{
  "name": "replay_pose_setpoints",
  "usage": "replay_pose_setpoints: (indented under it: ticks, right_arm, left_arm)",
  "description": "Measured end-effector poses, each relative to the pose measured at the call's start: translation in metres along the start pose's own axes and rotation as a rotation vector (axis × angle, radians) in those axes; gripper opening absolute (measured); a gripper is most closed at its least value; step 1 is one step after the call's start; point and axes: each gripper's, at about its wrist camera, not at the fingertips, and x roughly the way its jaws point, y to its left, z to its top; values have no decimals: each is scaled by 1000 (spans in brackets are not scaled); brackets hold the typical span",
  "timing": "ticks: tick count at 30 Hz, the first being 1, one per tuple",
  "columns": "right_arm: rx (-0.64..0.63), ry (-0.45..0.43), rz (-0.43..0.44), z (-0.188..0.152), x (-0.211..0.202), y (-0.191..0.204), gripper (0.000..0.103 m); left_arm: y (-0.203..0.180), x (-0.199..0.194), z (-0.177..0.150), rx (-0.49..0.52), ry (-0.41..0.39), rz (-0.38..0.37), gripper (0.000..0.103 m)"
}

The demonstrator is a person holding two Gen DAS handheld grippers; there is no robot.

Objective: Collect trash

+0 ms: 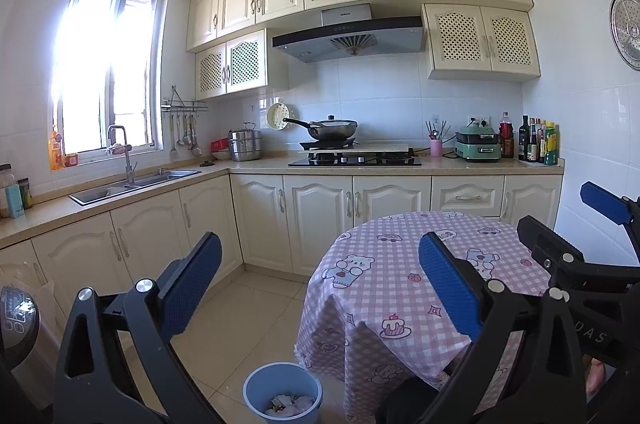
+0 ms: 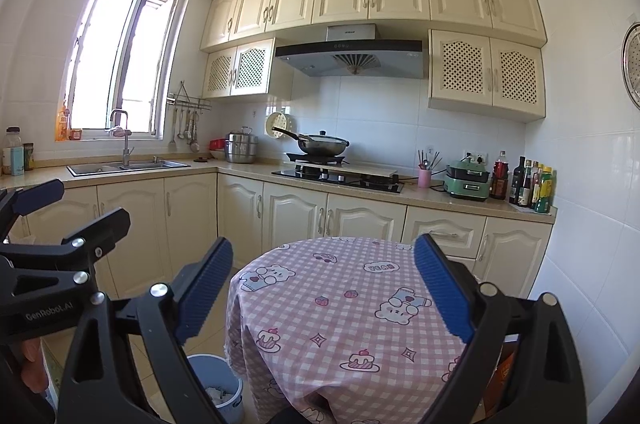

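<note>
A blue bin (image 1: 283, 394) stands on the floor left of the round table (image 1: 400, 288) with its pink checked cloth. Crumpled white paper trash (image 1: 289, 405) lies inside the bin. The bin also shows in the right wrist view (image 2: 218, 386), with paper in it. My left gripper (image 1: 320, 288) is open and empty, held above the floor and the table's left edge. My right gripper (image 2: 324, 288) is open and empty, held over the table (image 2: 344, 304). The right gripper shows at the right edge of the left wrist view (image 1: 568, 224). No trash shows on the tablecloth.
Cream base cabinets (image 1: 320, 220) run behind the table, with a hob and wok (image 1: 332, 130), a sink (image 1: 132, 184) and bottles (image 1: 538, 142) on the counter. A grey appliance (image 1: 18, 324) stands at the left. Tiled floor (image 1: 248, 312) lies between the cabinets and the table.
</note>
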Motion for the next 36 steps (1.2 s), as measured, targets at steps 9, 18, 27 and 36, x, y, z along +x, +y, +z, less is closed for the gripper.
replay_pose_setpoints:
  ticks: [9,18,27,36]
  right_arm:
    - [2,7,7,-3,3,-1,91]
    - [4,14,12,-6,5,-1,91]
    - [5,15,13,-6,5,0,91]
    - [3,18,20,-5,6,-1,91]
  left_arm:
    - [-2,0,-1,-1,3,0,95]
    - [-1,1,-4,-4,9,-3,95]
    - [-1,1,-3,-4,8,-3,95]
    - [0,3,-5,-6,10,-1,95]
